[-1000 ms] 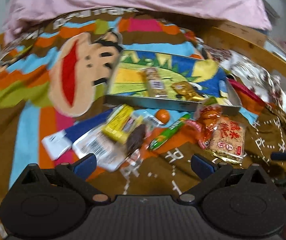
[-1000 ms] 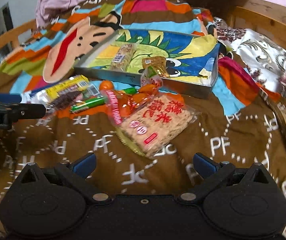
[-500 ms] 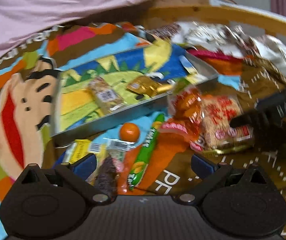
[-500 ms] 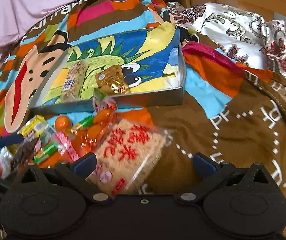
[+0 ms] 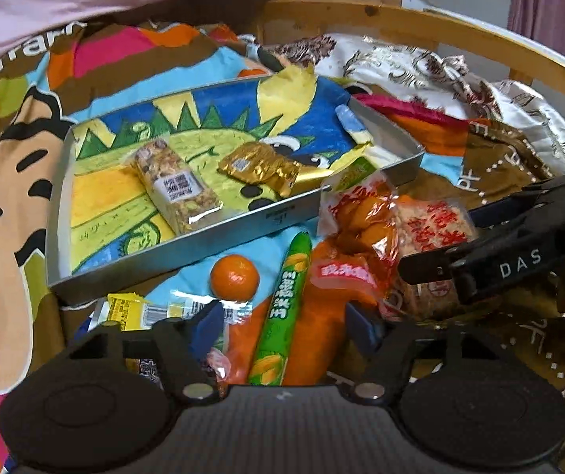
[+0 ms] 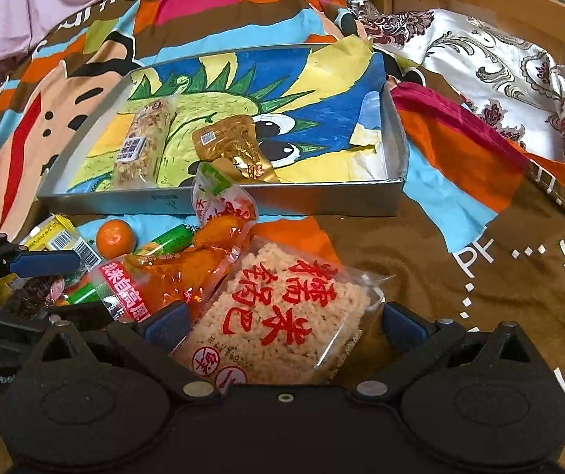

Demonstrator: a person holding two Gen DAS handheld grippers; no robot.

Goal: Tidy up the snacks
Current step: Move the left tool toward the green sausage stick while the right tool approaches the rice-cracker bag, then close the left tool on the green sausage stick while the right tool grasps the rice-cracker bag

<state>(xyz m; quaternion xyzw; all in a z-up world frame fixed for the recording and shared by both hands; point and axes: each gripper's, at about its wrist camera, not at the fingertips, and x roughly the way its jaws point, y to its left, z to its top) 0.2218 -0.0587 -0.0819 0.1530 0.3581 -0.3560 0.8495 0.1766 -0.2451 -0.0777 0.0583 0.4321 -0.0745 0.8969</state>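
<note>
A grey tray (image 5: 187,239) (image 6: 219,201) with a cartoon liner holds a granola bar (image 5: 176,187) (image 6: 140,146) and a gold packet (image 5: 262,168) (image 6: 231,146). In front of it lie loose snacks: a small orange (image 5: 234,277) (image 6: 115,238), a green corn sausage (image 5: 280,312), an orange-red bag (image 5: 355,229) (image 6: 172,280) and a rice-cracker pack (image 6: 278,316) (image 5: 432,225). My left gripper (image 5: 284,322) is open, its fingers either side of the green sausage. My right gripper (image 6: 282,324) is open, its fingers either side of the rice-cracker pack.
A yellow-labelled packet (image 5: 124,310) (image 6: 55,237) and a dark sweet (image 6: 31,296) lie at the left of the pile. Everything rests on a colourful cartoon blanket (image 6: 460,237). A wooden bed rail (image 5: 460,39) and patterned white cloth (image 6: 500,63) are at the back right.
Both grippers have moved forward and down into the snack pile. The left one swung right over the green sausage; the right one came over the rice-cracker pack.
</note>
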